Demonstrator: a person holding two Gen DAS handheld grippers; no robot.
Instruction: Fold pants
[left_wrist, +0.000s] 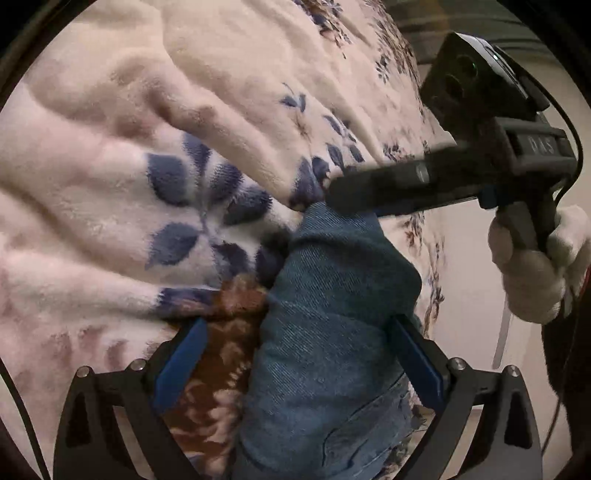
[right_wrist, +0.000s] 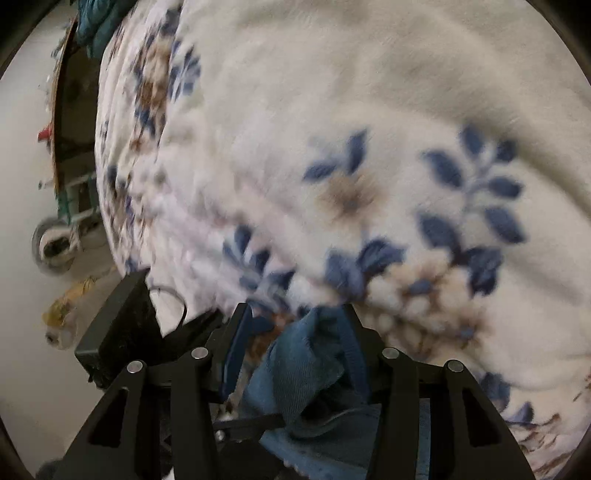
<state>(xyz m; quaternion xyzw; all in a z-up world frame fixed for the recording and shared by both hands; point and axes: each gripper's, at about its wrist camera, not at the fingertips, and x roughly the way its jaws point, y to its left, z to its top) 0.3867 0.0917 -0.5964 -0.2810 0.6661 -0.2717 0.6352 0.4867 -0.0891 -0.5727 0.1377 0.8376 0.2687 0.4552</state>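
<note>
The blue denim pants (left_wrist: 332, 295) lie bunched in a thick fold on a white fleece blanket (left_wrist: 110, 147) with blue and brown flowers. My left gripper (left_wrist: 299, 325) stands wide around the fold. Its right pad is against the denim and its left pad is apart from it. My right gripper (left_wrist: 340, 192), held by a gloved hand (left_wrist: 532, 273), points in from the right with its tips at the fold's far end. In the right wrist view a denim edge (right_wrist: 306, 362) sits between the jaws of the right gripper (right_wrist: 295, 314). A gap shows at the left pad.
The blanket (right_wrist: 369, 110) covers a bed whose edge drops to a pale floor (right_wrist: 22, 184) on the left. On that floor are a round object (right_wrist: 51, 243) and a yellow bag (right_wrist: 70, 302). Teal cloth (right_wrist: 96, 26) lies at the bed's far corner.
</note>
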